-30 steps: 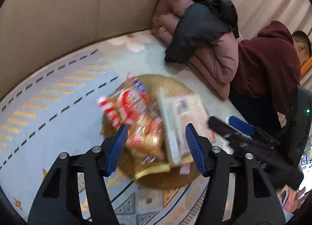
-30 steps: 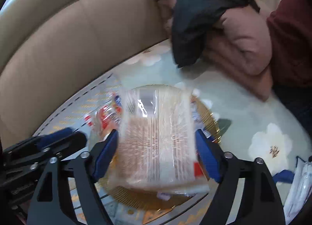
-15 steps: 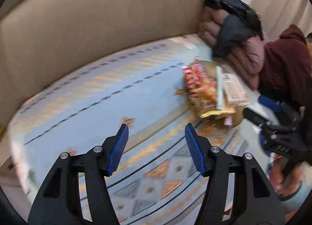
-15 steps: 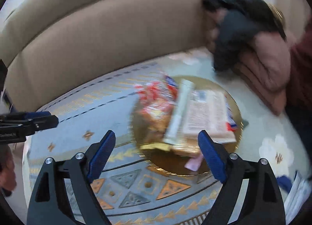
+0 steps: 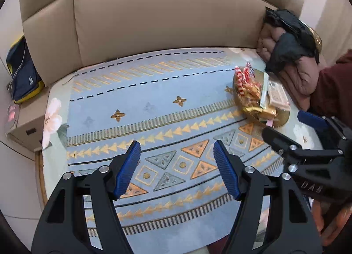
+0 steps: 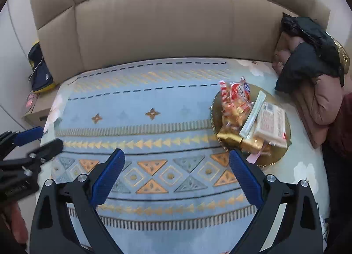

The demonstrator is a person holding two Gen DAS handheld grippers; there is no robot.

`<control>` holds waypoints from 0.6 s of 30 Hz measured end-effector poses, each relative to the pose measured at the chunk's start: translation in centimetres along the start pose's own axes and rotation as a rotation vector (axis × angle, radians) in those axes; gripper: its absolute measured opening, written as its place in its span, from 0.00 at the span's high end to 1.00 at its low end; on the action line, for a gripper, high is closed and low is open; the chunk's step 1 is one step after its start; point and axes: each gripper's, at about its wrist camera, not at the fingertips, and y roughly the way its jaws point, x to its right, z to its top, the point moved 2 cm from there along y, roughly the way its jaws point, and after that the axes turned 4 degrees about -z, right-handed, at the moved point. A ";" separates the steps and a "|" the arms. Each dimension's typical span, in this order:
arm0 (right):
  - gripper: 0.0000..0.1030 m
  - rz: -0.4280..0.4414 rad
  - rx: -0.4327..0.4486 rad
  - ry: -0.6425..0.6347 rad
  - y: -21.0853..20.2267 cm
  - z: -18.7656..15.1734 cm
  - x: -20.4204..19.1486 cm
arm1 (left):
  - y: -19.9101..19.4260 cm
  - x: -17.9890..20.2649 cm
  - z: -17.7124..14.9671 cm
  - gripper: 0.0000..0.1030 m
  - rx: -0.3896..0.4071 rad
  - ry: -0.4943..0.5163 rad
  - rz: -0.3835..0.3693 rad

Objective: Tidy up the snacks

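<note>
A round gold tray (image 6: pixel 283 157) sits on the right side of the bed and holds several snack packs. A red-and-white bag (image 6: pixel 235 95) lies at its far side, a pale flat packet (image 6: pixel 271 123) on the right, and gold wrapped snacks (image 6: pixel 235 138) at the front. The tray also shows in the left wrist view (image 5: pixel 281 117). My left gripper (image 5: pixel 177 169) is open and empty over the blue patterned blanket (image 5: pixel 154 108). My right gripper (image 6: pixel 176 174) is open and empty, just left of and nearer than the tray.
A beige padded headboard (image 6: pixel 176 22) runs along the back. A pile of black and pink jackets (image 6: pixel 312 73) lies right of the tray, beside a person in a maroon hoodie (image 5: pixel 336 86). A nightstand (image 5: pixel 26 119) with a dark bag (image 5: pixel 22 73) stands at the left.
The right gripper has let go of the pale flat packet, which now lies on the tray. Both grippers have pulled back and to the left, away from the tray.
</note>
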 end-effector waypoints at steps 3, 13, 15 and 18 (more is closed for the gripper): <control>0.09 -0.051 0.027 -0.040 -1.7 -1.5 -1.1 | -1.1 -0.5 -1.1 0.18 0.032 -0.004 0.051; 0.07 -0.062 0.032 -0.032 -2.5 -2.6 -1.6 | -1.4 -3.3 -2.4 0.05 0.093 -0.023 0.169; 0.07 -0.061 0.023 -0.040 -1.7 -2.5 -1.9 | -0.6 -3.8 -2.5 0.05 0.087 -0.029 0.186; 0.07 -0.038 -0.006 -0.045 -0.1 -2.6 -2.3 | 1.0 -4.6 -2.8 0.05 0.060 -0.057 0.183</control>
